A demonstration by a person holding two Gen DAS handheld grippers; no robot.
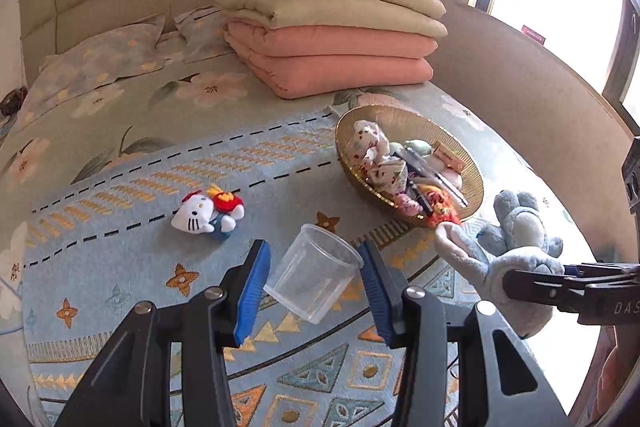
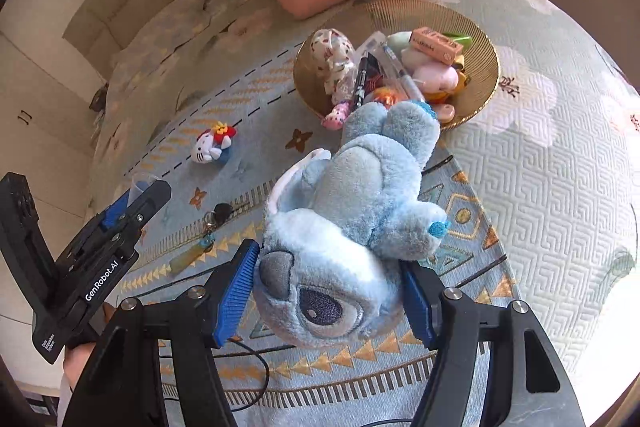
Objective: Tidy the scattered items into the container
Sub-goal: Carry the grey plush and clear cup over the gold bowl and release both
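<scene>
My left gripper (image 1: 314, 283) is shut on a clear plastic cup (image 1: 316, 273), held tilted above the patterned mat. My right gripper (image 2: 330, 291) is shut on the head of a blue plush toy (image 2: 352, 219), whose body hangs toward the gold bowl (image 2: 486, 83). That bowl (image 1: 400, 117) holds several small items. A white cat plush with a red bow (image 1: 208, 213) lies on the mat to the left, also seen as the cat plush (image 2: 212, 147). From the left wrist view the blue plush (image 1: 504, 259) hangs at the right, with the right gripper (image 1: 532, 285) on it. The left gripper (image 2: 138, 197) shows at the left edge.
A key ring with a tag (image 2: 208, 231) lies on the mat near the front. Folded quilts (image 1: 328, 27) are stacked behind the bowl, and pillows (image 1: 100, 59) lie at the headboard. A dark cable (image 2: 248, 367) runs under my right gripper.
</scene>
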